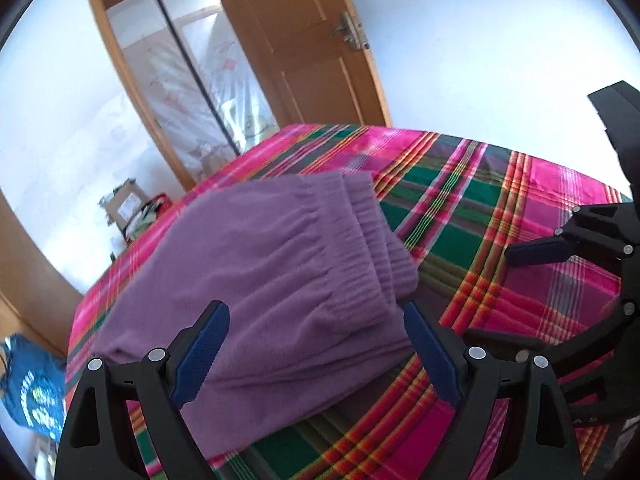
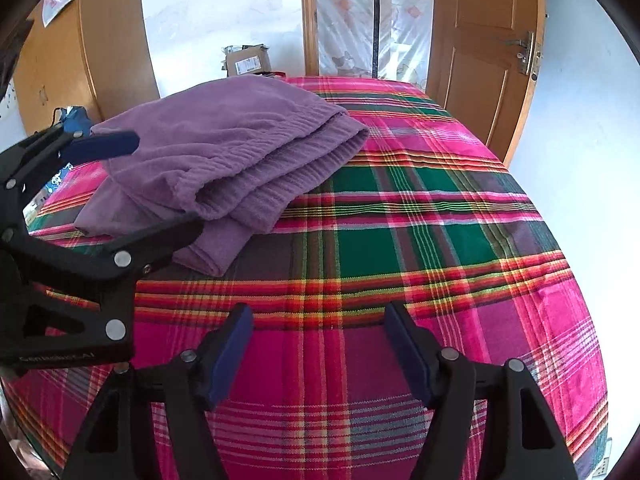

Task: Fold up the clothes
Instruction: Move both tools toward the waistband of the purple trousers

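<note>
We had the purple pants (image 2: 224, 152) folded, gathered waistband facing right, lengthwise across the bed (image 2: 400, 220); fingers (image 1: 202, 356) on both grippers spread wide, empty.

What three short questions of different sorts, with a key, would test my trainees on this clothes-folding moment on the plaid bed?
1. True or false: the right gripper has its fingers closed on the purple garment.
2. Multiple choice: the purple garment lies on the plaid bedspread as A) one flat spread layer, B) a folded stack of layers, C) a hanging piece held in the air.
3. Fill the gap: in the left wrist view, the left gripper has its fingers ____ with the garment's near edge between them.

Key: 1 false, its open fingers hang over bare bedspread; 2 B, with the elastic waistband at one end; 3 open.
</note>
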Motion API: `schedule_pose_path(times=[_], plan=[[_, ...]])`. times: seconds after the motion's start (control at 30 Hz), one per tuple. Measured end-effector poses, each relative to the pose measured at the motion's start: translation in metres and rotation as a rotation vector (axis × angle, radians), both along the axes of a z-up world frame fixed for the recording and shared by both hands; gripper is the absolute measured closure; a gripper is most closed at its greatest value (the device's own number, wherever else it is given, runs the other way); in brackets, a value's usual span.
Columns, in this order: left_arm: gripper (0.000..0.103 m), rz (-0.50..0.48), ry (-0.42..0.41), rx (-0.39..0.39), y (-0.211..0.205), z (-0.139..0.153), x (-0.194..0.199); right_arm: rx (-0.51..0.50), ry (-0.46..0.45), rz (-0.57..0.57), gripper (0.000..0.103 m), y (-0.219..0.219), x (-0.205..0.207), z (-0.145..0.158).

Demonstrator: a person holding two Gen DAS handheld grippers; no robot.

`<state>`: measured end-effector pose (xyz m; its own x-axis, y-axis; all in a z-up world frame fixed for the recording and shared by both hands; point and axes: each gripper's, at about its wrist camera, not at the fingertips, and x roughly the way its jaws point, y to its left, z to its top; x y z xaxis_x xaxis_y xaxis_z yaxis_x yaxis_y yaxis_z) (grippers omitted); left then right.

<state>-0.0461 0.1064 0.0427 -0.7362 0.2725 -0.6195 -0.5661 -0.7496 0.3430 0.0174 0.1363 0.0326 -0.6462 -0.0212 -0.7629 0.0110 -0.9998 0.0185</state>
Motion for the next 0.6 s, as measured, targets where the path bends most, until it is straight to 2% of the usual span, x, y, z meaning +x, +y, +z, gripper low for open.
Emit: schedule_pose_path(times=[0.03,0.13,0.27,0.37,0.6], plan=[[0.014,-0.006,0.005,-0.006,0.001,0.000,-0.001,0.002,-0.002,0.001,0.033,0.000,-0.001,0.000],[0.030,-0.018,-0.015,-0.003,-0.001,0.000,-0.008,0.005,-0.006,0.003,0.033,0.000,-0.003,0.001],[0.064,-0.024,-0.069,0.034,-0.006,0.003,-0.013,0.002,-0.007,0.001,0.033,0.000,-0.003,0.000],[0.069,-0.044,-0.099,0.068,-0.012,0.008,-0.014,-0.004,-0.008,-0.002,0.033,0.000,-0.002,0.001],[0.070,-0.047,-0.171,0.168,-0.027,0.016,-0.020,-0.035,-0.008,-0.008,0.037,0.006,-0.002,0.002]])
